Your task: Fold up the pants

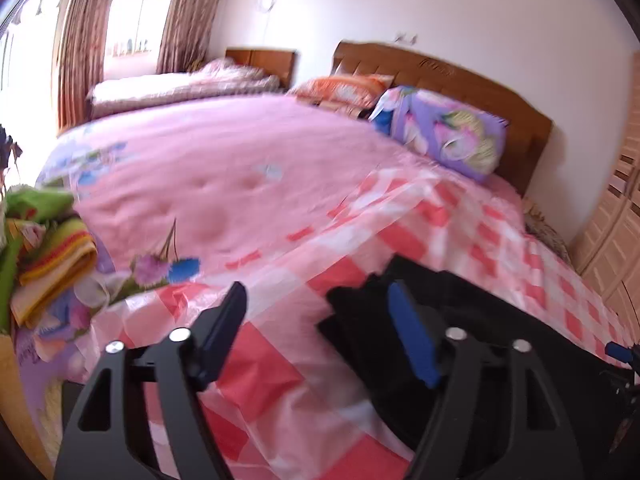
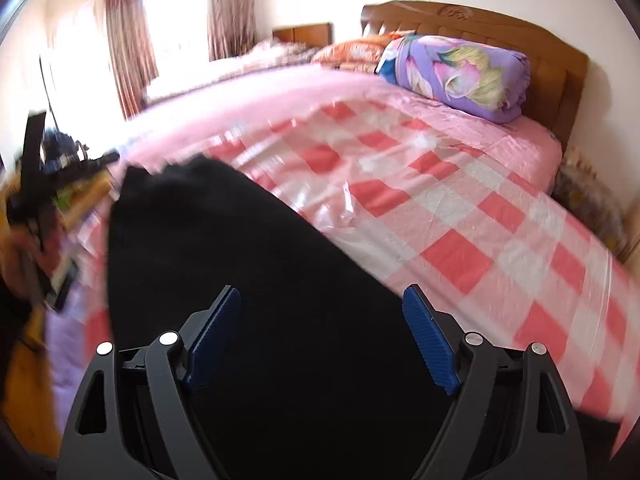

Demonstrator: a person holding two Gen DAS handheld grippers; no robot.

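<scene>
Setting: bedroom with a wide bed [image 1: 224,184] under a pink quilted cover; a wooden headboard [image 1: 448,76] is seen at the far end, curtains [image 1: 80,40] by a bright window, and a second bed [image 1: 180,84] beyond.
Work surface: a glossy, crinkled sheet in red, pink and white checks [image 2: 460,216] is spread over the near side of the bed.
Pants: black pants [image 2: 248,264] are laid on the checked sheet at the near edge, one narrow end reaching toward the left side of the bed.
Left tongs: the left gripper [image 1: 320,336] is held spread wide over the sheet, with nothing between its fingers; its right blue pad overlaps the black cloth in view, though contact cannot be told.
Right tongs: the right gripper [image 2: 320,340] is held wide apart above the broad part of the pants, grasping nothing.
Handling: the cloth is judged soft, limp and light, likely to sag and slide on the slick sheet; an edge or corner at the narrow end is judged the best hold.
Other textures: a rolled purple flowered blanket [image 2: 464,76] and an orange pillow [image 1: 344,88] are placed by the headboard; striped folded cloths [image 1: 48,256] are piled at the left.
</scene>
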